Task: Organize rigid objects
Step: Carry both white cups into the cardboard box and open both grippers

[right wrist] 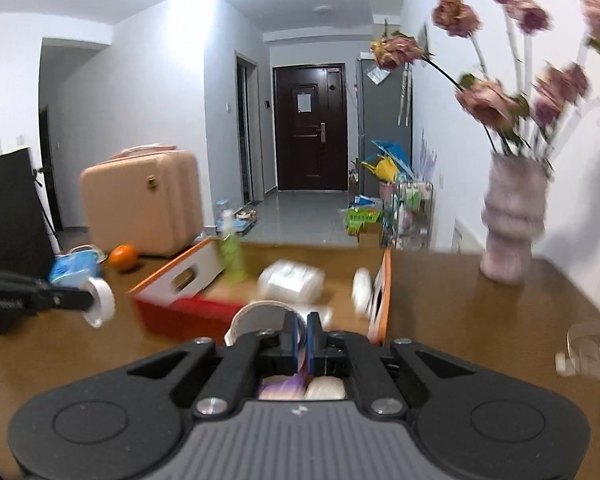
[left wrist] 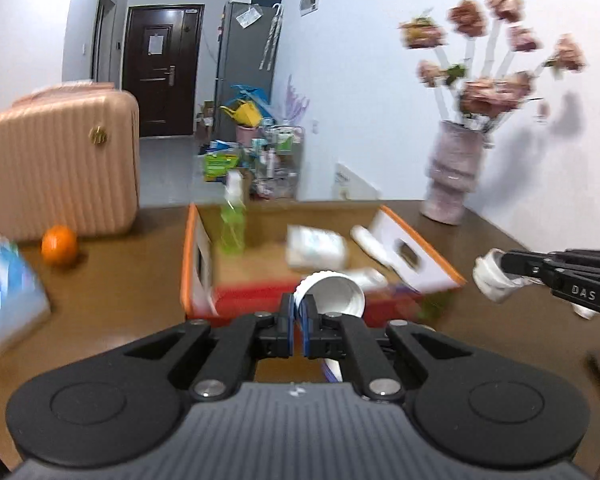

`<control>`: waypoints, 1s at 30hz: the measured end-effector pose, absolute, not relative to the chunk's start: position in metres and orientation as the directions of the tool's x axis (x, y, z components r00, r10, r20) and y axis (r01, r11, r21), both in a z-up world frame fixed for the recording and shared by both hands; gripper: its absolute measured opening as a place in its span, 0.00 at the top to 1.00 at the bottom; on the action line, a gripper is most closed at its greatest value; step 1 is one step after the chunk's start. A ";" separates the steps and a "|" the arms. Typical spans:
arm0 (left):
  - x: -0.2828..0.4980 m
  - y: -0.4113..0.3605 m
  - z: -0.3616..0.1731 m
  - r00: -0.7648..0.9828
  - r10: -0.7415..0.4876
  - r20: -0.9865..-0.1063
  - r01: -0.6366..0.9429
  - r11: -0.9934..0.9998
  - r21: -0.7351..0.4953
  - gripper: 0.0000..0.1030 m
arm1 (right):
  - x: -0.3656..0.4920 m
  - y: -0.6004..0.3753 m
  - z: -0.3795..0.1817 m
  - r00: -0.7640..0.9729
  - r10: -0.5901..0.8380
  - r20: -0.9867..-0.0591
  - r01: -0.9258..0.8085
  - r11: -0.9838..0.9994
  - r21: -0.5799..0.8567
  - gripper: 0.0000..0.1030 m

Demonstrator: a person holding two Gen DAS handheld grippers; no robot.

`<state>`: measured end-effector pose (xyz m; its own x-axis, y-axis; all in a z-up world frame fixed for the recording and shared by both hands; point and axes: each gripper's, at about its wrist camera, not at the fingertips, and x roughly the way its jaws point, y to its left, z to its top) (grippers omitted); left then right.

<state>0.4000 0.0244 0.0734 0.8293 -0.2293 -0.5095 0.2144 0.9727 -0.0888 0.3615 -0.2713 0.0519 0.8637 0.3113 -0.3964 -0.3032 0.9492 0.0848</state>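
Note:
My left gripper is shut on the rim of a white round lid, held in front of an open cardboard box with orange-edged flaps on the brown table. It also shows in the right wrist view, holding the lid. My right gripper is shut on the rim of a white round container; in the left wrist view it holds that white container to the right of the box. Inside the box are a green bottle, a white packet and a white tube.
A pink suitcase, an orange and a blue packet sit left of the box. A vase of dried flowers stands at the back right by the wall. Clear glass items lie at the table's right.

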 end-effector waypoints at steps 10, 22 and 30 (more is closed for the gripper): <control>0.575 0.034 0.031 0.719 -0.107 -0.687 0.139 0.990 -0.009 0.96 | 0.556 -0.235 0.024 0.797 0.131 -0.589 -0.299 0.934 -0.197 0.96; 0.597 0.042 -0.001 0.671 -0.110 -0.733 0.149 0.989 -0.012 0.92 | 0.603 -0.205 -0.033 0.676 0.083 -0.732 -0.412 0.866 -0.282 0.80; 0.575 0.062 0.038 0.710 -0.101 -0.697 0.105 0.994 -0.036 0.76 | 0.600 -0.232 0.023 0.717 0.128 -0.686 -0.316 0.936 -0.155 0.63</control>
